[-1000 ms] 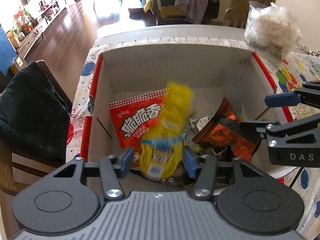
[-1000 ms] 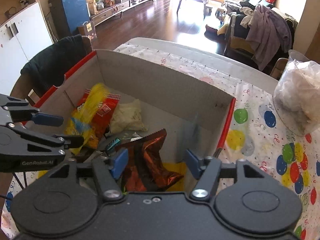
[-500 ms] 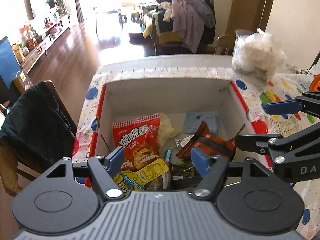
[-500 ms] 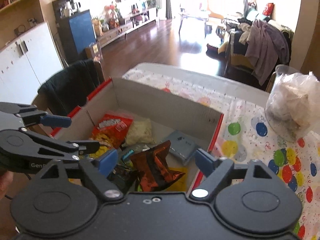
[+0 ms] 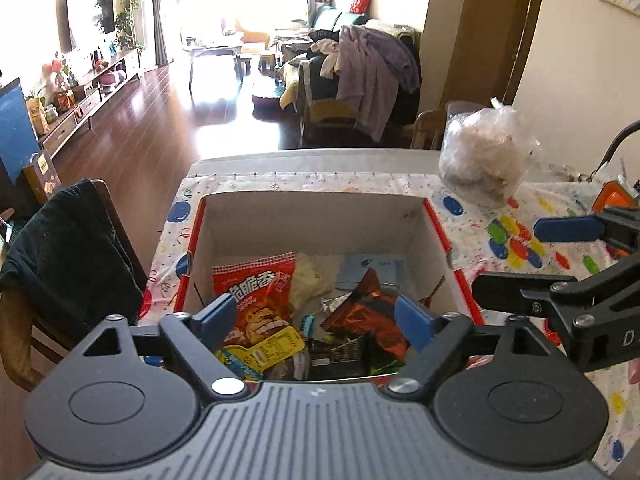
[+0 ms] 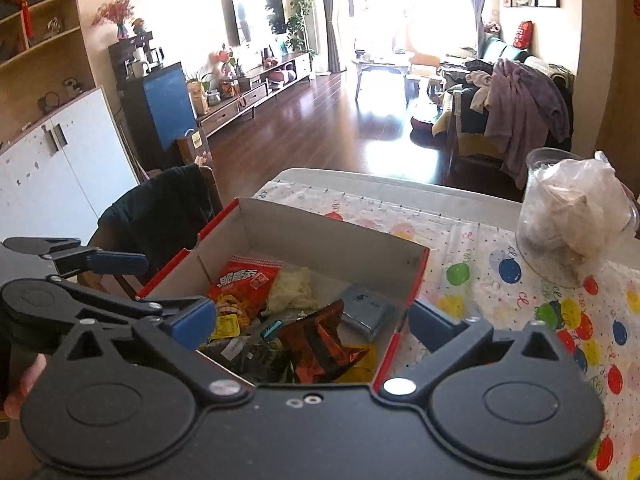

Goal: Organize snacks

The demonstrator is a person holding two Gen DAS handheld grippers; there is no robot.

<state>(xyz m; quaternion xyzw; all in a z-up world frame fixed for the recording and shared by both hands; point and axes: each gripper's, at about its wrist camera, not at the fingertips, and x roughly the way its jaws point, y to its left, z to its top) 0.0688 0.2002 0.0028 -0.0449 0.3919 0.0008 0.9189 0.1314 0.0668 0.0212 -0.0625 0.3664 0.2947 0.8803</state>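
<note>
**Inspector:** Status of the snacks?

**Assessor:** The red crinkly snack packet printed with white characters (image 5: 256,292) lies flat in the open cardboard box with red outer sides (image 5: 316,220), toward its left wall. A yellow-labelled packet (image 5: 266,350) sits at its six o'clock; a pale crumpled wrapper (image 5: 308,284) and a glossy orange-brown foil bag (image 5: 368,312) sit at its three o'clock, and a grey-blue flat pouch (image 5: 370,270) lies near the far wall. I judge the collecting largely done: no loose packets show on the balloon-print tablecloth (image 6: 500,276). Only a clear bag of pale contents (image 6: 576,208) stands outside, at the box's two o'clock.

**Inspector:** And the tools?

**Assessor:** The left gripper (image 5: 316,318) hangs above the box's near edge, jaws spread wide, holding nothing. The right gripper (image 6: 310,322) likewise gapes empty over the near right corner. Both stand apart from the packets.
</note>
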